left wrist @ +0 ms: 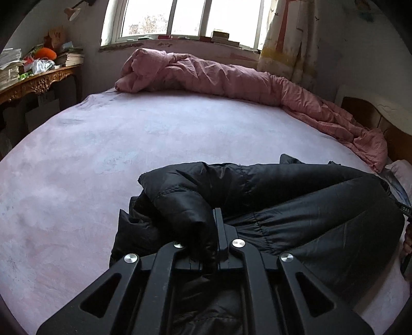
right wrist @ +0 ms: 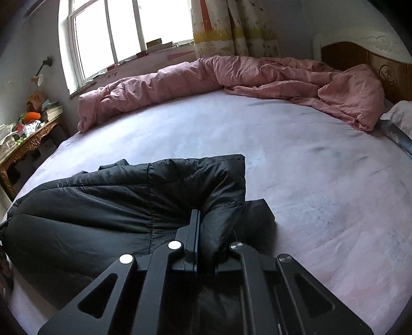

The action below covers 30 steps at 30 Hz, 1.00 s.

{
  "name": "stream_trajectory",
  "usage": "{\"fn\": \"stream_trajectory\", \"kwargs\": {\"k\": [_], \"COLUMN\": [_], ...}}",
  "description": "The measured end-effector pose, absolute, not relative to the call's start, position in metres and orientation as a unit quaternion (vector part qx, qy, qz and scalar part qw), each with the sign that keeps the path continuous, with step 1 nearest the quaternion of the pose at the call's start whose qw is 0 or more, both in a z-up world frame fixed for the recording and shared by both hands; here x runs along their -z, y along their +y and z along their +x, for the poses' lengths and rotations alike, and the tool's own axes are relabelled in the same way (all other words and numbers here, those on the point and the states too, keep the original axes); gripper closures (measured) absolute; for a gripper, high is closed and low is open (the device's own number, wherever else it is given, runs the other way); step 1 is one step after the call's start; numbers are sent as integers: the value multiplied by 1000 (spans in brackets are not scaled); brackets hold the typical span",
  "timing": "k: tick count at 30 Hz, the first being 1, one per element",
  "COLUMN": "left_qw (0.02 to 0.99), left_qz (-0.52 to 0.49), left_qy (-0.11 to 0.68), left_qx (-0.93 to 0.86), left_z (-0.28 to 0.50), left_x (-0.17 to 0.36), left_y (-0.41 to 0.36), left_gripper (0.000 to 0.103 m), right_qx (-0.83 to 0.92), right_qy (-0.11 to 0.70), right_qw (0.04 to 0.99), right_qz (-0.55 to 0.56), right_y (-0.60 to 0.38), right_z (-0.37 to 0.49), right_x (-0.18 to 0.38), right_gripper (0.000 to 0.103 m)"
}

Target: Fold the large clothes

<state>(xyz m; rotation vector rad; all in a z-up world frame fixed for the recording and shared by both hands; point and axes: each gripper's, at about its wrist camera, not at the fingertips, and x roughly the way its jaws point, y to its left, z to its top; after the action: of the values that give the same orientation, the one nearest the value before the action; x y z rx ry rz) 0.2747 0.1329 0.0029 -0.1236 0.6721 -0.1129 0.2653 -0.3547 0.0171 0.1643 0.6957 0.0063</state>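
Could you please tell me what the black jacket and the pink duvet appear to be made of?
Black jacket: probably nylon or polyester shell, slightly glossy, with stitched puffy quilted panels suggesting padding. Pink duvet: likely cotton-type woven cover, matte and finely creased.

dim room | blown-out window backlight | fisheye-warped, dark corners

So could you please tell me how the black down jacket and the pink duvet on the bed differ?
The black down jacket is shiny and quilted; the pink duvet is matte and crumpled. The jacket lies near the cameras, gripped by both the left gripper and the right gripper; the duvet is bunched along the bed's far edge, untouched. Both rest on the mauve sheet.
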Motion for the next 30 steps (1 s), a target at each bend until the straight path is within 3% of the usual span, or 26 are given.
{"fn": "stream_trajectory", "kwargs": {"k": [3, 5, 6, 7, 8, 10, 11, 12, 14, 16, 19, 24, 30], "left_qw": [949, 958, 963, 968, 970, 972, 973, 975, 978, 979, 984, 984, 973], "left_qz": [-38, -9, 5, 17, 25, 28, 23, 18, 10, 12, 24, 17, -16], "left_qy": [310, 284, 268, 251, 241, 232, 228, 220, 206, 195, 162, 154, 204], "left_qx": [47, 28, 22, 20, 22, 32, 33, 32, 41, 52, 66, 88, 107], "left_z": [265, 255, 249, 244, 240, 231, 228, 221, 211, 198, 174, 149, 160], "left_x": [-10, -21, -27, -31, -35, -42, -47, -51, -60, -69, -84, -93, -80], "left_y": [125, 119, 116, 113, 111, 106, 104, 102, 99, 91, 80, 67, 56], "left_gripper": [95, 78, 53, 39, 37, 29, 25, 20, 16, 8, 0, 0, 0], "right_qx": [1, 16, 23, 29, 32, 34, 38, 44, 65, 86, 44, -41, -79], "right_qy": [341, 329, 323, 317, 312, 291, 276, 258, 203, 154, 146, 175, 210], "right_qw": [937, 942, 944, 946, 948, 955, 959, 964, 976, 984, 988, 982, 973], "right_qz": [82, 69, 61, 53, 48, 41, 39, 41, 48, 38, 38, 57, 57], "right_y": [-356, -353, -350, -348, -346, -343, -342, -341, -340, -334, -325, -302, -274], "right_z": [266, 261, 258, 255, 252, 243, 238, 231, 215, 198, 188, 178, 172], "right_x": [-16, -21, -25, -30, -35, -47, -55, -63, -77, -91, -104, -104, -85], "right_gripper": [95, 94, 93, 93, 92, 78, 54, 23, 3, 1, 0, 0, 3]}}
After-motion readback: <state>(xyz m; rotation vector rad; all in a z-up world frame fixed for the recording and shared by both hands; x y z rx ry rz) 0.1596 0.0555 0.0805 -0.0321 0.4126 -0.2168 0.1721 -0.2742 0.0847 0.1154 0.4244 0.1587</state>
